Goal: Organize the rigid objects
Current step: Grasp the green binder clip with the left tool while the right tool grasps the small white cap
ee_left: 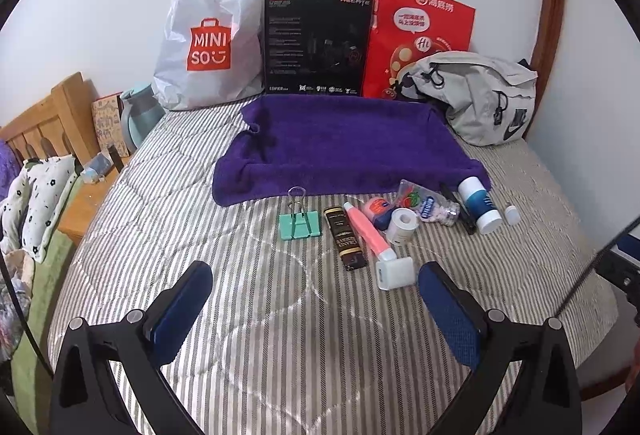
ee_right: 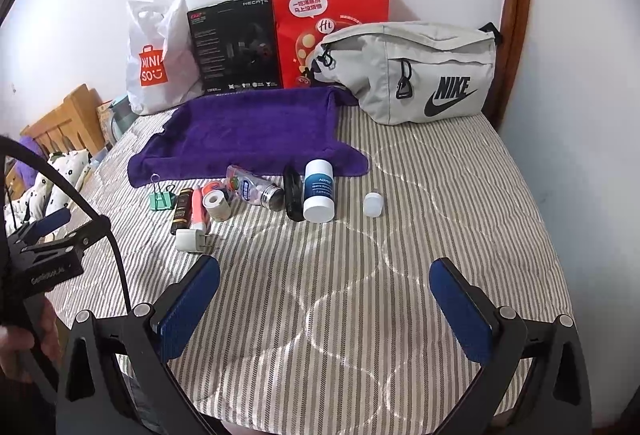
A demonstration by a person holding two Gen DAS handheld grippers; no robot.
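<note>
1. Snagging the purple towel (ee_left: 344,143), far ahead of both grippers, could drag the clutter at its near edge.
2. Toppling threatens the upright white bottle (ee_right: 319,191), ahead of the spread, empty right gripper (ee_right: 324,299).
3. Crowding beside the charger (ee_left: 394,272), just ahead-right of the spread, empty left gripper (ee_left: 316,295), invites nudging the pink tube (ee_left: 366,231).

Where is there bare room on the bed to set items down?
Free: the purple towel, and the striped quilt right of the small white bottle below the grey bag. Crowded: the row from the green binder clip to the blue-and-white bottle.
</note>
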